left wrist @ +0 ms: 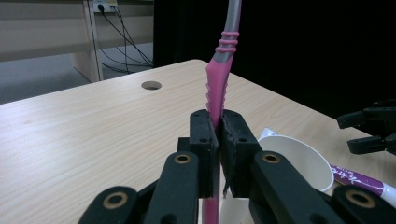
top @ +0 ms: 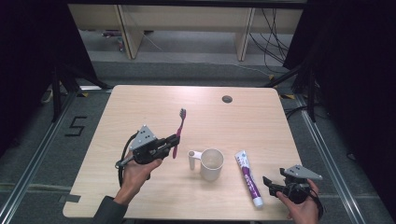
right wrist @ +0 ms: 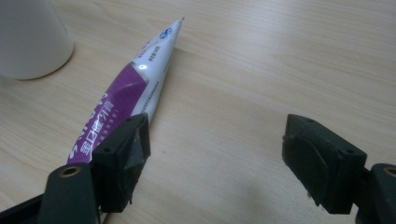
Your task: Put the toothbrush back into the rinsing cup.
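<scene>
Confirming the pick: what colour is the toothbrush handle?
Pink toothbrush handle, grey neck; clearest in the left gripper view.

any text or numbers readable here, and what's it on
"5": black marking on the floor left of the table.
Toothpaste tube: white characters on the purple band and small print on the white part, too blurred to read.
Toothbrush and cup: no text visible.

Left gripper (top: 172, 142): black body, grey three-cornered plate on top, black cable looping beneath.
Left gripper, own view: two black blocky jaws on black link arms with brass-ringed pivots and small screws.
Right gripper (top: 271, 185): black body, grey three-cornered plate, black cable.
Right gripper, own view: black jaws with flat dark pads, brass-ringed pivot.
Sleeve (top: 108, 212): dark grey, at the left wrist.
</scene>
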Demonstrator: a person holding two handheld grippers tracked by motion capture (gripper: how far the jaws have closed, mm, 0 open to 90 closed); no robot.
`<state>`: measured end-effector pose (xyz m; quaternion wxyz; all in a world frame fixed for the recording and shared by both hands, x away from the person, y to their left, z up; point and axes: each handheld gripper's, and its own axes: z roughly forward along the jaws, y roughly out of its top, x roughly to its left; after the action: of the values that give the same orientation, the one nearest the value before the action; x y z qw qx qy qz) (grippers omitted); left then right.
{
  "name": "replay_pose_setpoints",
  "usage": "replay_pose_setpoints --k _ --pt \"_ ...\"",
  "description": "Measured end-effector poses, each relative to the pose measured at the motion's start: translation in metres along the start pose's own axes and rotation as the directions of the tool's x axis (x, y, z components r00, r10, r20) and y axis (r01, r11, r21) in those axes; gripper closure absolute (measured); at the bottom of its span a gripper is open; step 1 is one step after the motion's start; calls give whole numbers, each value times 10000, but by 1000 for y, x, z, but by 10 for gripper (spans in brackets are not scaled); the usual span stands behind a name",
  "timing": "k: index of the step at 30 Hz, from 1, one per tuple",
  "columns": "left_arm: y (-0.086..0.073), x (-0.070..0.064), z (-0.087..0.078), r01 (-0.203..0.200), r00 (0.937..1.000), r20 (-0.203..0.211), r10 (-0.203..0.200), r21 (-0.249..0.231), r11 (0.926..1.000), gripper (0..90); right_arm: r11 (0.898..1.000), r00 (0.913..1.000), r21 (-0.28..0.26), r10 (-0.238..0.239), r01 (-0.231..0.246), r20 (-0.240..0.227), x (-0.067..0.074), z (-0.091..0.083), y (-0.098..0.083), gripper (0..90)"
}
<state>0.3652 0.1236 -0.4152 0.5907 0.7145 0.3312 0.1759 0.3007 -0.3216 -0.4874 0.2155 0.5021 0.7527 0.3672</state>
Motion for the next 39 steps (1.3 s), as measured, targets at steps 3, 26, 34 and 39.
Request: replay_pose_setpoints --k 3,26,34,39 --pt "3 -4 6 62 9999 87 -60 -214 9998 833 10000 10000 -4 -22 22 -7 0 0 0 247" --pt "6 -15 34 -72 9976 681 116 -649 9979 833 9988 9989 -162 -464 465 71 -3 0 0 248" --pt "-4 -13 41 26 9968 805 21 -586 9983 833 9988 9988 -128 -477 478 89 -4 -1 0 248" --pt "-10 -12 43 -25 9962 874 66 -471 9989 832 9987 9989 -169 -474 475 33 -3 0 0 248"
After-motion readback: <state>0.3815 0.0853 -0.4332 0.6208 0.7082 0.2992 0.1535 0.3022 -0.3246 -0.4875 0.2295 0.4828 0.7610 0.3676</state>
